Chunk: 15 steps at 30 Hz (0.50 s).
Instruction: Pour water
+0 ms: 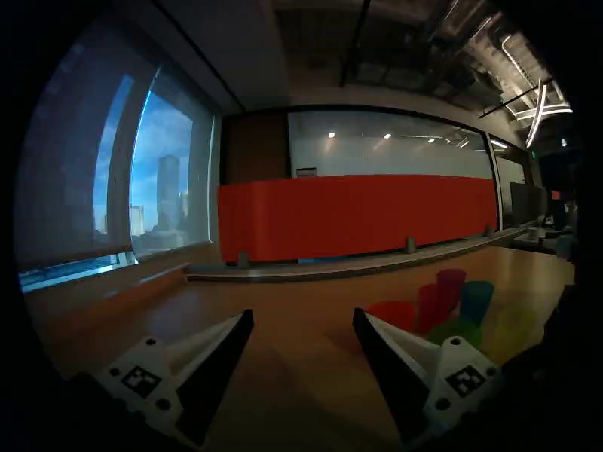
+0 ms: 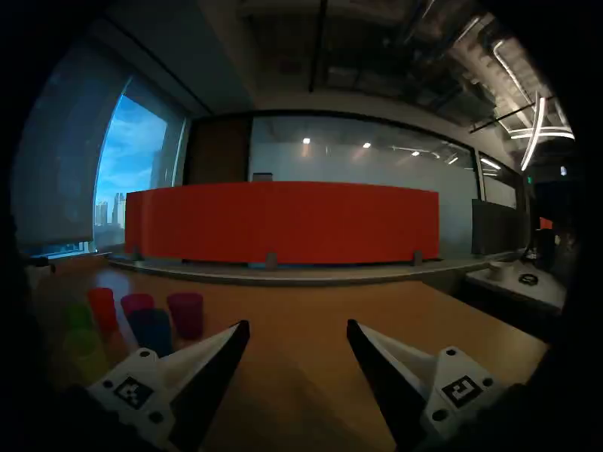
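The left gripper (image 1: 301, 312) is spread wide with nothing between its fingers, held just above a wooden desk (image 1: 301, 377). In the left gripper view, a cluster of cups (image 1: 452, 309) stands on the desk just past its right finger. A magenta cup (image 1: 451, 286) and a teal cup (image 1: 476, 297) stand at the back, with a red one (image 1: 392, 313), a green one (image 1: 456, 331) and a yellow one (image 1: 512, 324) nearer. The gripper touches none of them.

The right gripper (image 2: 297, 324) is also wide apart and holds nothing, low over the same desk. In the right gripper view the cups sit to the left, by its left finger, and are not touched. A purple cup (image 2: 186, 313) is nearest the gap and a blue cup (image 2: 153, 330) is beside it.

Behind the desk runs a long red divider (image 1: 354, 215). A window (image 1: 162, 188) at the left shows blue sky and towers. In the right gripper view a dark monitor (image 2: 494, 226) stands at the far right.
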Each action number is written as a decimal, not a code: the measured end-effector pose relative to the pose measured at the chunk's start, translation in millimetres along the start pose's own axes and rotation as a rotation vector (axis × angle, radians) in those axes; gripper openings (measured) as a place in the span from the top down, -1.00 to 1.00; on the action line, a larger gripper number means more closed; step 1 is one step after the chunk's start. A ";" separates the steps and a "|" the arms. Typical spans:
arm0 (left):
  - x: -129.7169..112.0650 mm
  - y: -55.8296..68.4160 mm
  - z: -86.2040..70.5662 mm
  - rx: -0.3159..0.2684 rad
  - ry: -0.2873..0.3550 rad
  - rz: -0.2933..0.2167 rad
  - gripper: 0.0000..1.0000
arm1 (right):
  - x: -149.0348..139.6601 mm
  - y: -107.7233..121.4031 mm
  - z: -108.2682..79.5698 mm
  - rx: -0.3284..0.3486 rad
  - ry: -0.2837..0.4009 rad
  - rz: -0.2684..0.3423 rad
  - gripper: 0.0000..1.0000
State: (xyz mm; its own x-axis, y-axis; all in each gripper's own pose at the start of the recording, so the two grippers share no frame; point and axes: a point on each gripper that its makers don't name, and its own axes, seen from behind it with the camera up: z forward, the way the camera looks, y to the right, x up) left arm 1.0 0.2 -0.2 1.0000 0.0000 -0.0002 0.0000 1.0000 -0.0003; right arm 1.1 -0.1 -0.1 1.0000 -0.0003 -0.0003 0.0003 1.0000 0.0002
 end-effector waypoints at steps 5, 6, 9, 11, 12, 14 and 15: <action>23.7 4.9 -2.0 -0.016 0.004 -0.008 -0.96 | 25.6 -3.8 -0.9 0.010 0.001 -0.007 -1.00; 28.4 5.7 -1.8 -0.021 0.004 -0.012 -0.96 | 30.5 -4.6 -0.7 0.013 0.000 -0.008 -1.00; 44.6 6.4 -0.6 -0.030 0.002 -0.027 -0.96 | 45.7 -6.9 0.3 0.024 -0.002 -0.005 -1.00; 55.0 5.9 1.2 -0.034 -0.001 -0.039 -0.96 | 55.9 -8.3 0.9 0.030 -0.003 -0.002 -1.00; 59.9 5.7 2.1 -0.036 -0.002 -0.044 -0.96 | 60.6 -8.9 1.3 0.032 -0.004 0.000 -1.00; 69.4 5.4 4.8 -0.038 -0.005 -0.055 -0.96 | 69.8 -9.9 3.2 0.037 -0.006 0.003 -1.00; 74.0 5.3 6.0 -0.040 -0.006 -0.060 -0.96 | 74.1 -10.5 4.1 0.039 -0.007 0.004 -1.00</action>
State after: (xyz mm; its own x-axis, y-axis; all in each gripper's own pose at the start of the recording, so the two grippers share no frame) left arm 75.0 5.6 5.8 0.9982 -0.0601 0.0073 0.0604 0.9974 -0.0400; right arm 75.2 -10.6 4.0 1.0000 0.0039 0.0064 -0.0042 0.9992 0.0396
